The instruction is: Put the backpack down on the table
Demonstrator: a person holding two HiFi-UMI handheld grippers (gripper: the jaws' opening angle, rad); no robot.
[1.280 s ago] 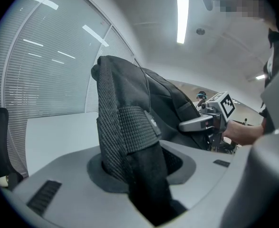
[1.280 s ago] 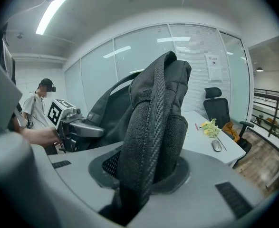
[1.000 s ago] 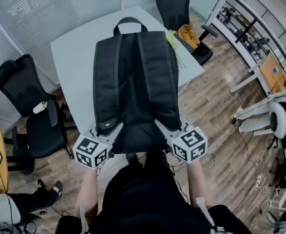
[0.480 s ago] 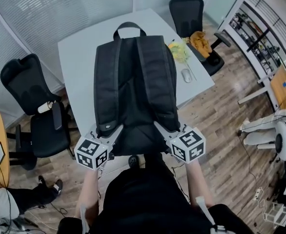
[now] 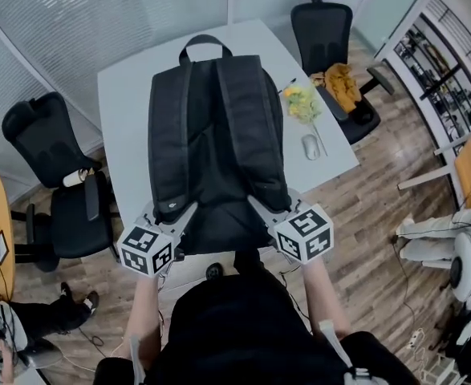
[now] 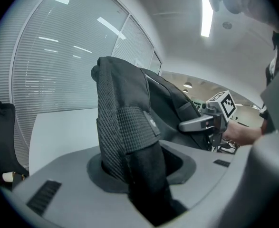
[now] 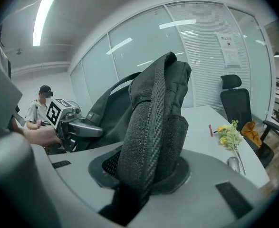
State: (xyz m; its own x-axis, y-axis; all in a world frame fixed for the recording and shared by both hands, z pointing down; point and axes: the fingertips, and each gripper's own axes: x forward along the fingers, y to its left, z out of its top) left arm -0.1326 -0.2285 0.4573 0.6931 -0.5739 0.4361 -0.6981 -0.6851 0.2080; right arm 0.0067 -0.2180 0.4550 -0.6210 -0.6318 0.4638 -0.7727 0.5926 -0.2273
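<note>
A black backpack [image 5: 211, 143] with its shoulder straps facing up is held out flat over the pale grey table [image 5: 123, 111]. My left gripper [image 5: 173, 220] is shut on its lower left corner, and dark woven fabric [image 6: 127, 132] fills the jaws in the left gripper view. My right gripper [image 5: 261, 208] is shut on the lower right corner, where a padded fold [image 7: 153, 127] sits between the jaws. The carry handle [image 5: 205, 45] points away from me. Each gripper view shows the other gripper beside the bag: the right gripper [image 6: 206, 122] and the left gripper [image 7: 72, 123]. The fingertips are hidden by fabric.
On the table's right side lie a bunch of yellow flowers [image 5: 302, 103] and a computer mouse [image 5: 311, 146]. Black office chairs stand at the left [image 5: 50, 175] and at the far right [image 5: 327, 30], the latter holding an orange cloth [image 5: 343, 83]. Shelving [image 5: 448, 62] lines the right wall.
Both grippers and the backpack have moved forward over the table, which now lies further under the bag. The grip on both corners is unchanged.
</note>
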